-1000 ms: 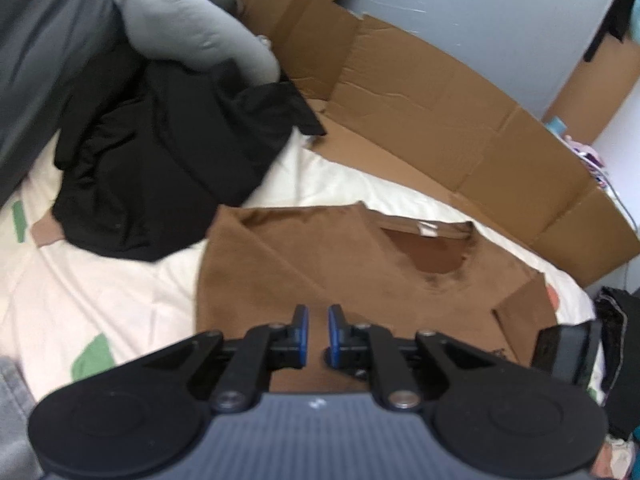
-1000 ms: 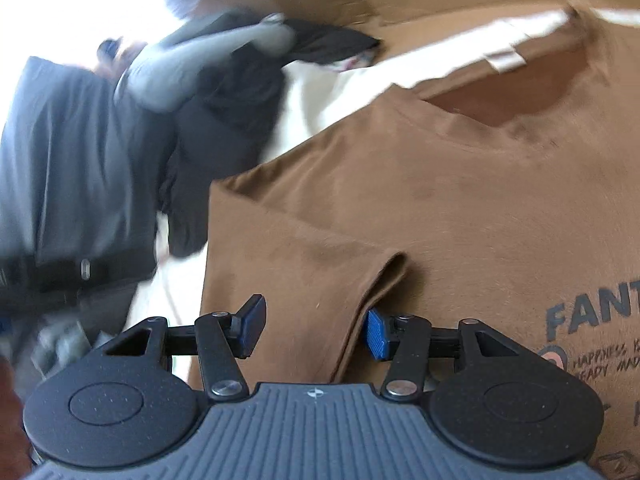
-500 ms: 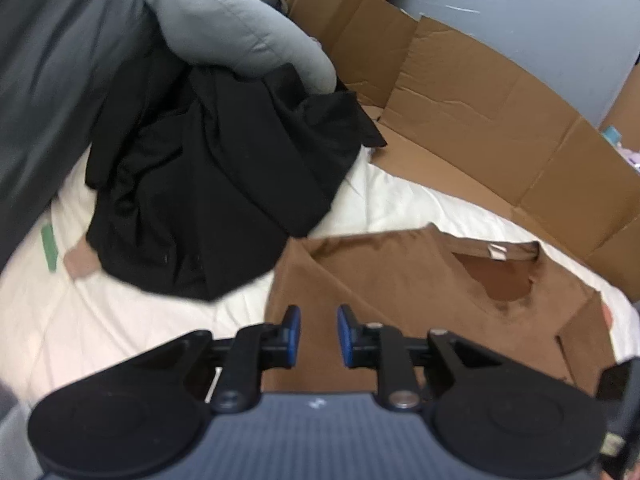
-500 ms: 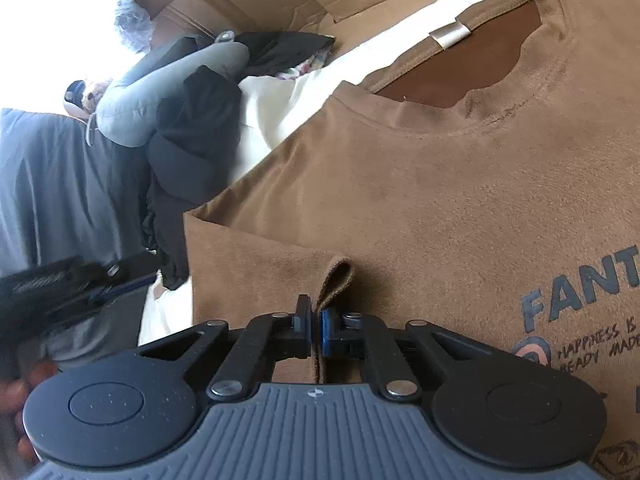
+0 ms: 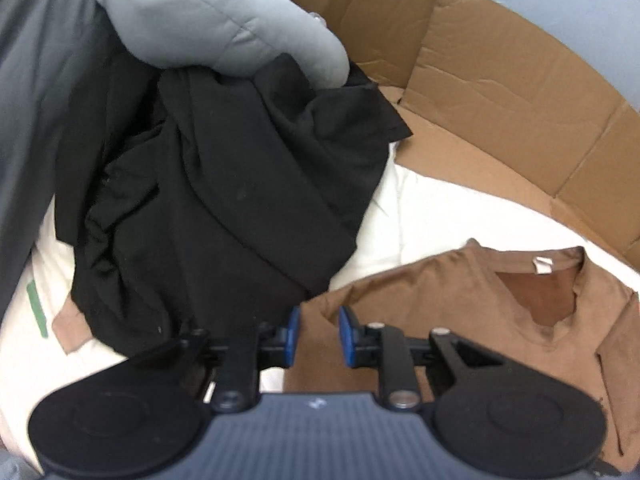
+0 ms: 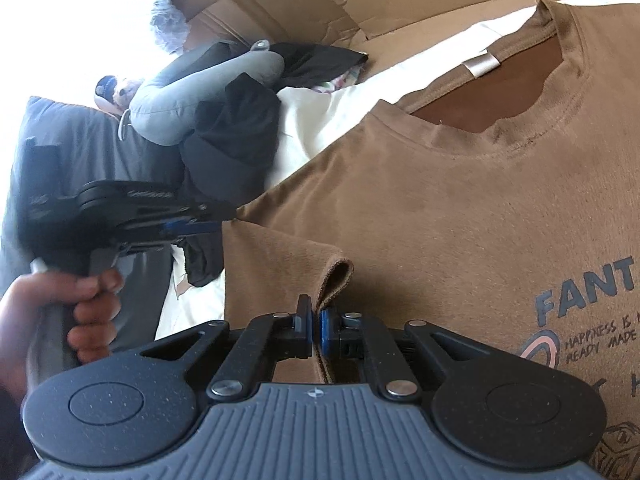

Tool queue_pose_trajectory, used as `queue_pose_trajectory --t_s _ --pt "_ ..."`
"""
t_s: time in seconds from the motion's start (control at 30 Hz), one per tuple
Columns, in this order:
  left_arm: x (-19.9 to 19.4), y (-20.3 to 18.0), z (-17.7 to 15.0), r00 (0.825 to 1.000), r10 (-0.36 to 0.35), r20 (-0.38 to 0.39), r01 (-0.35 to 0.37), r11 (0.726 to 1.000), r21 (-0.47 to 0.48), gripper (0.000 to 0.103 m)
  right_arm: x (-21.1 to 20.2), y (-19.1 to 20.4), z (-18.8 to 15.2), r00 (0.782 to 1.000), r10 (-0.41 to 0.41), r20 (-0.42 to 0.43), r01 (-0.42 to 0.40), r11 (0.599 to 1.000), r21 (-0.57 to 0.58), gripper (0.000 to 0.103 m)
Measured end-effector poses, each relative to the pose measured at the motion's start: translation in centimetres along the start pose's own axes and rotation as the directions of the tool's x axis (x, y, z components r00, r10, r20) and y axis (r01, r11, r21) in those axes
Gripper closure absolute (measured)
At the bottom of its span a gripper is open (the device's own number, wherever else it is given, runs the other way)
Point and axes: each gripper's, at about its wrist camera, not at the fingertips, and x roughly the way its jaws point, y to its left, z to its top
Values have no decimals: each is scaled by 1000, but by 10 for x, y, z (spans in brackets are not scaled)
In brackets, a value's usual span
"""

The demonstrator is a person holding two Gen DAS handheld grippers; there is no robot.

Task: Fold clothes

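A brown T-shirt (image 5: 460, 292) (image 6: 440, 208) lies flat on a white bedsheet (image 5: 440, 208), print side up. My right gripper (image 6: 316, 320) is shut on a pinched-up fold of the shirt's sleeve hem. My left gripper (image 5: 316, 332) hovers over the sleeve's outer edge, beside the black clothes. Its jaws stand a little apart with nothing pressed between them. In the right wrist view the left gripper (image 6: 188, 228) shows from the side, held by a person's hand (image 6: 60, 304).
A heap of black clothes (image 5: 224, 200) (image 6: 232, 140) lies left of the shirt, with a grey neck pillow (image 5: 216, 20) (image 6: 200, 84) on top. Flattened cardboard (image 5: 500, 80) (image 6: 300, 4) lines the far side of the bed. A dark grey cushion fills the far left.
My right gripper has shut on the sleeve fold. My left gripper has moved left toward the sleeve edge and the black heap, its jaws a bit wider, and now shows in the right wrist view.
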Motion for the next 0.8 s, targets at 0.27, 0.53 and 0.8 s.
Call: queue_pose_trajectory --t_s 0.27,0.53,0.8 --pt "31 0 2 997 48 -61 -45 998 53 92 -11 -1 2 1000 22 14 -23 999 36 103" --pt "37 9 2 998 26 -60 -26 1000 -8 91 -6 -15 -5 999 -37 -7 37 997 70 103" --pt "-10 14 -3 994 72 87 -63 993 -103 83 3 -25 -7 997 -66 -33 69 993 100 100"
